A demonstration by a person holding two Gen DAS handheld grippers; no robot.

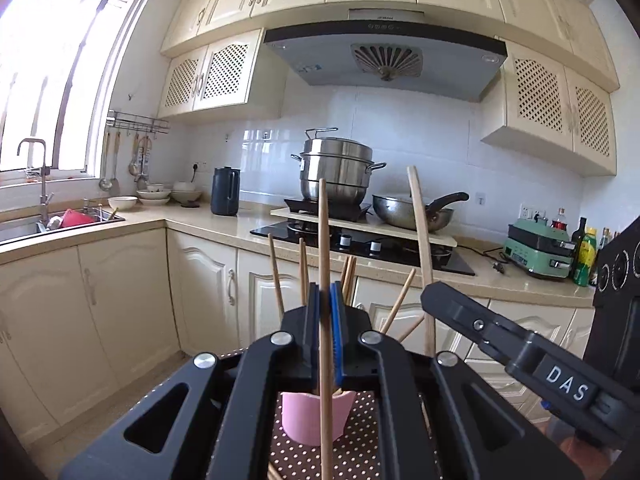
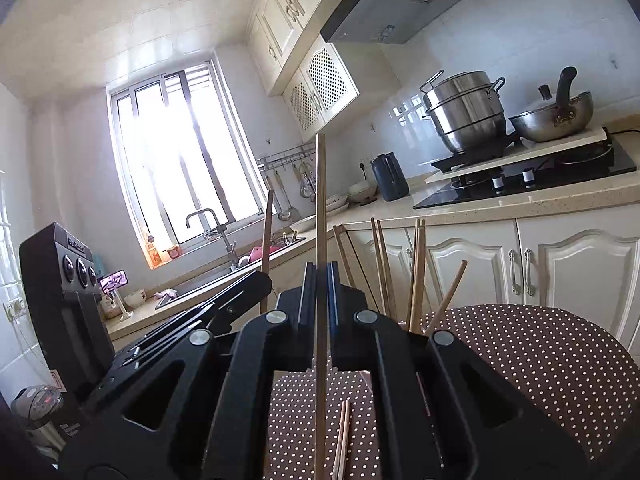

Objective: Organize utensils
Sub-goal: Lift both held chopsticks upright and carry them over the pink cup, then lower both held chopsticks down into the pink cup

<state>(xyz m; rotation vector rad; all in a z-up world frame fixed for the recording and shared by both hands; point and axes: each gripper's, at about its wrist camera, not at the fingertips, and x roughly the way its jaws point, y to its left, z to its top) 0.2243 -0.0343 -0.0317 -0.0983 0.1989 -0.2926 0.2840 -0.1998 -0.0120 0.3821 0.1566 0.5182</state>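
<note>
My left gripper (image 1: 324, 300) is shut on a wooden chopstick (image 1: 324, 240) that stands upright between its blue pads. Below it a pink cup (image 1: 304, 420) holds several chopsticks (image 1: 348, 276) fanning upward. My right gripper (image 2: 320, 284) is shut on another upright chopstick (image 2: 320, 208). In the left wrist view the right gripper (image 1: 430, 294) enters from the right with its chopstick (image 1: 420, 224). In the right wrist view the left gripper (image 2: 262, 280) comes in from the left. Several chopsticks (image 2: 416, 276) stand just right of my right gripper. Two loose chopsticks (image 2: 342, 436) lie on the cloth.
A round table with a brown polka-dot cloth (image 2: 540, 360) lies under both grippers. A black appliance (image 2: 64, 280) stands at the left. Beyond are the counter, hob with steamer pot (image 1: 338, 168) and wok (image 1: 412, 210), a dark kettle (image 1: 226, 192) and the sink (image 1: 60, 220).
</note>
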